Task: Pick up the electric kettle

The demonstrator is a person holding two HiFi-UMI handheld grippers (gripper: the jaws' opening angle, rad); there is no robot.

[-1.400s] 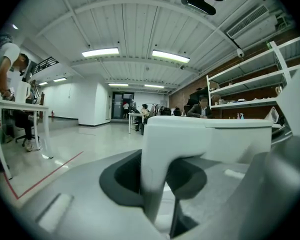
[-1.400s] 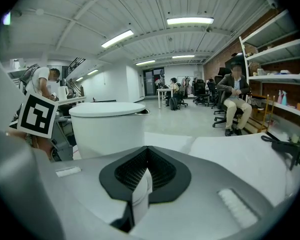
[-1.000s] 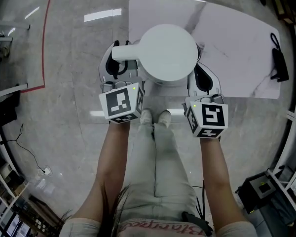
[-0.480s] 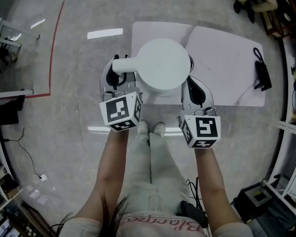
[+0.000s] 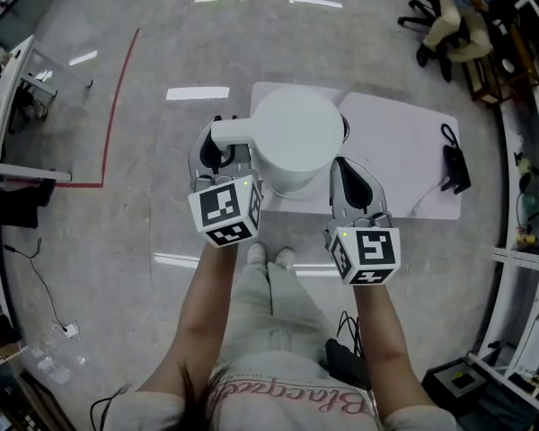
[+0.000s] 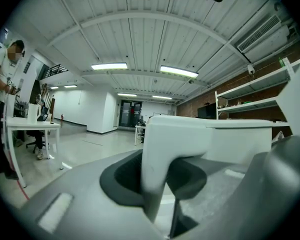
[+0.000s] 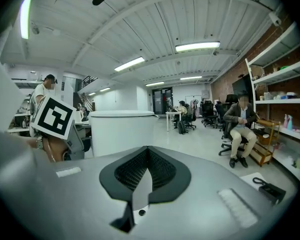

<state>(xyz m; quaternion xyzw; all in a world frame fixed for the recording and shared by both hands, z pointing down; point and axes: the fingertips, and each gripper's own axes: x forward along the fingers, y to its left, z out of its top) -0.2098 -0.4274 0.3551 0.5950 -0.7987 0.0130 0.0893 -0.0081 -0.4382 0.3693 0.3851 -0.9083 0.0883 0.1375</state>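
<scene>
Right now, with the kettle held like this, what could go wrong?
1. Only the left gripper is clamped on the handle; the kettle body sticks out sideways, so it might twist or tilt in the jaws.
2. The right gripper is shut, empty, close beside the body; it gives no support and could knock it.
3. A slip would likely drop it onto the table edge or the person's feet below.

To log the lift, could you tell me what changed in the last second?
The kettle, held by its handle in the left gripper, has risen; the table looks smaller and farther. The right gripper has dropped back slightly beside it. Unchanged: the left grip, and the right gripper shut and empty.
</scene>
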